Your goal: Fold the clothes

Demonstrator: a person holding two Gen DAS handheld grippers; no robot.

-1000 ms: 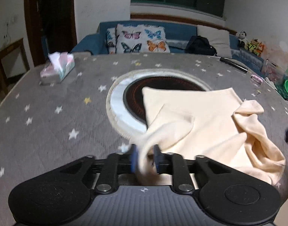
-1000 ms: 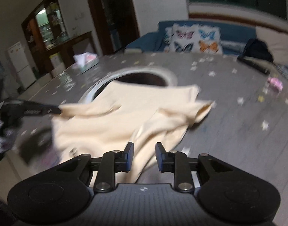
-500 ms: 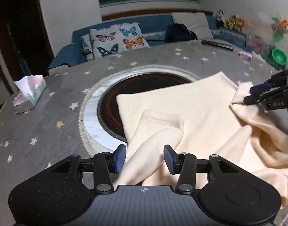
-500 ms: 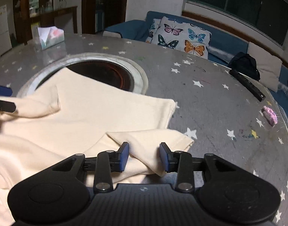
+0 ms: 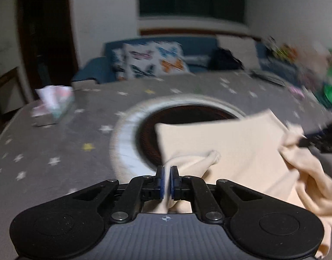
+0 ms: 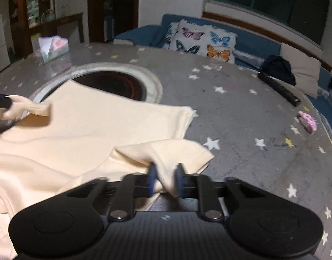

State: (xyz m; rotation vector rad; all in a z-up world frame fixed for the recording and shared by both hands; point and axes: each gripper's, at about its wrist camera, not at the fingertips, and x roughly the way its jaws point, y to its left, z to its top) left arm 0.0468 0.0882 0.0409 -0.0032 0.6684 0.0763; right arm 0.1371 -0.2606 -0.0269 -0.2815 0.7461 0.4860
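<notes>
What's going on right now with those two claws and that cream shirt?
Left claw shut on a sleeve of the cream shirt. Right claw around the other sleeve, not fully closed. Shirt partly over the table's round burner hole. Nothing in the way.

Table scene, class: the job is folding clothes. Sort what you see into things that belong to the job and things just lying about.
Belongs to the job:
cream shirt
left gripper, shut on a sleeve
right gripper, around a sleeve, not fully shut

Just lying about:
tissue box
pink object
black bar
butterfly cushion
</notes>
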